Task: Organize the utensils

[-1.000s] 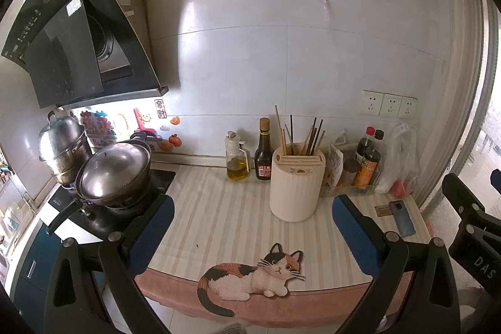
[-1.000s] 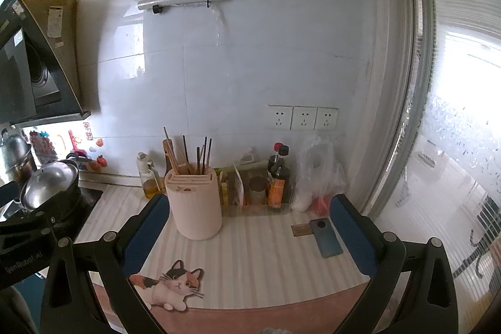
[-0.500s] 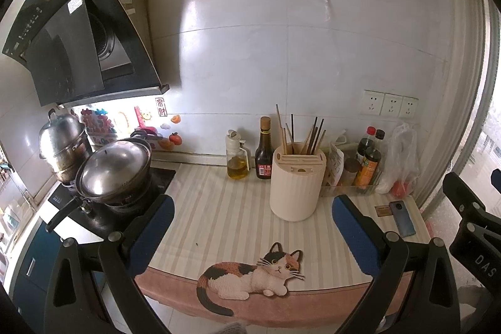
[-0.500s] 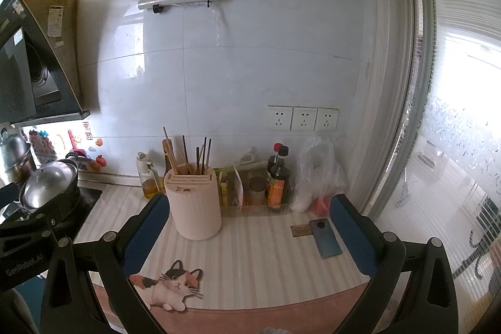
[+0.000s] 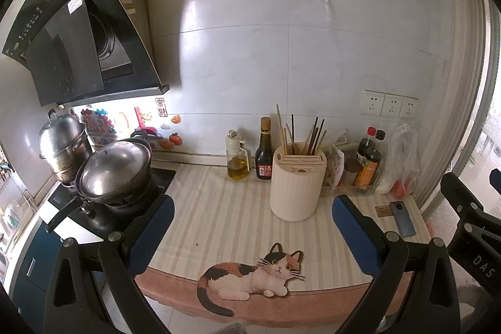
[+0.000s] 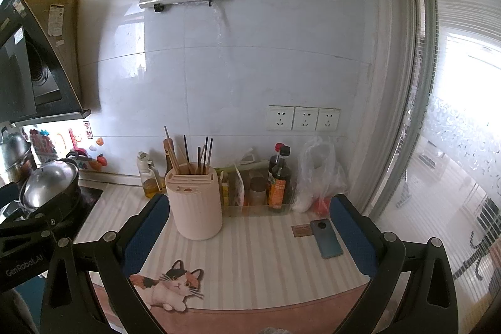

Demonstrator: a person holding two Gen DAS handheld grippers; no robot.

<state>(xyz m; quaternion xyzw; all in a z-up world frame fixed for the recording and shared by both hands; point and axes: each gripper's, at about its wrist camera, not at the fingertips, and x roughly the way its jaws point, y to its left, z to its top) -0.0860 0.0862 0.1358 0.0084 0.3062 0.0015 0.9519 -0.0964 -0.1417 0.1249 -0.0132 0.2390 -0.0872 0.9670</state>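
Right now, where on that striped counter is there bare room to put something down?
The widest free patch is the striped mat between the stove and the utensil holder, in front of the oil bottle. A narrower strip lies between the holder and the phone. The back right is crowded: sauce bottles, a plastic bag.

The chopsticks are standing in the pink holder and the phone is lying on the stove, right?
Not quite. The chopsticks do stand in the pink holder, but the phone lies on the striped counter mat near the window, far from the stove. The right wrist view shows it best.
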